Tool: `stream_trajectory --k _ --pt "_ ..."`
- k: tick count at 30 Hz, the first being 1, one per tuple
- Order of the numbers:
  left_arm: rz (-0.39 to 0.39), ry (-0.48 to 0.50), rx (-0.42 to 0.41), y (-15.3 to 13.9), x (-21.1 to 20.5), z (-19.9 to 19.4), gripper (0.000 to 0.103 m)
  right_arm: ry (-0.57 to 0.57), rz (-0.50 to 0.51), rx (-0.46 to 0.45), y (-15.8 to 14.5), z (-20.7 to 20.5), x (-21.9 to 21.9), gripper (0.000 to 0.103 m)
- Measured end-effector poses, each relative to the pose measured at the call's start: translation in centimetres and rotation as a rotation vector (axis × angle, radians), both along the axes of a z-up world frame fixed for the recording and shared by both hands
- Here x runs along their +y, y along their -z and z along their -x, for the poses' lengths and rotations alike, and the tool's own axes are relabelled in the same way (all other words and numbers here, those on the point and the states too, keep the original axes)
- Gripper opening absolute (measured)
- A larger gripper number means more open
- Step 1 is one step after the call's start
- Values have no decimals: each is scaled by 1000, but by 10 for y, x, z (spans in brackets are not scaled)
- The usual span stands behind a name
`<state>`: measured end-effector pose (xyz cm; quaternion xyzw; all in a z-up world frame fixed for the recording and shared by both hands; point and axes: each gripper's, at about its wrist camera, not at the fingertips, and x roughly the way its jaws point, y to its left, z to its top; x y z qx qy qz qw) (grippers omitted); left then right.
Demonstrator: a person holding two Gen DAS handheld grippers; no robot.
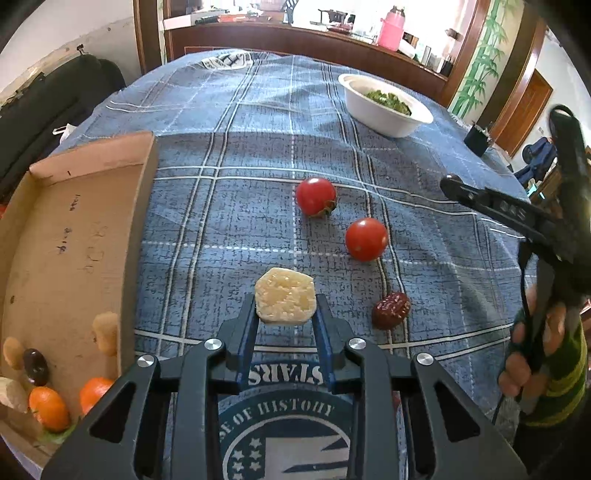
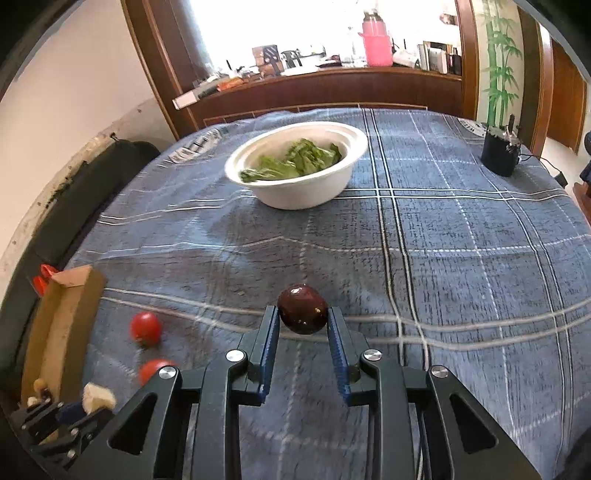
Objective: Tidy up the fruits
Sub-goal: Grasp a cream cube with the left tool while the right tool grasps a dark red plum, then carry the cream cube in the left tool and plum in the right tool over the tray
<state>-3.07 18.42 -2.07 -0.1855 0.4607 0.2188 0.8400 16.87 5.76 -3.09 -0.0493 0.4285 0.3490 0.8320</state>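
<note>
Left gripper pinches a pale yellow fruit chunk, with the brown cardboard tray close to its left; right gripper grips what looks like a dark glossy plum.

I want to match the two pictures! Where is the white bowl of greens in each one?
Left wrist view: the white bowl sits top right, far across the table.
Right wrist view: the white bowl sits upper middle, beyond the claw.
Shared landmark: the pink bottle on the wooden counter behind.

Matt woven tablecloth; rough cardboard tray; glossy tomatoes; wrinkled date; bowl possibly moulded paper pulp.
</note>
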Motion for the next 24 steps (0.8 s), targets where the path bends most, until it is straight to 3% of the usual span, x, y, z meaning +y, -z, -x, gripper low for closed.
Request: stream_trajectory --k 10,24 --pt "-38 -9 -19 -16 -11 20 27 -68 -99 7 -29 75 -23 28" --pt "-103 -35 -46 -38 -18 48 27 -143 -126 2 -46 139 -24 27"
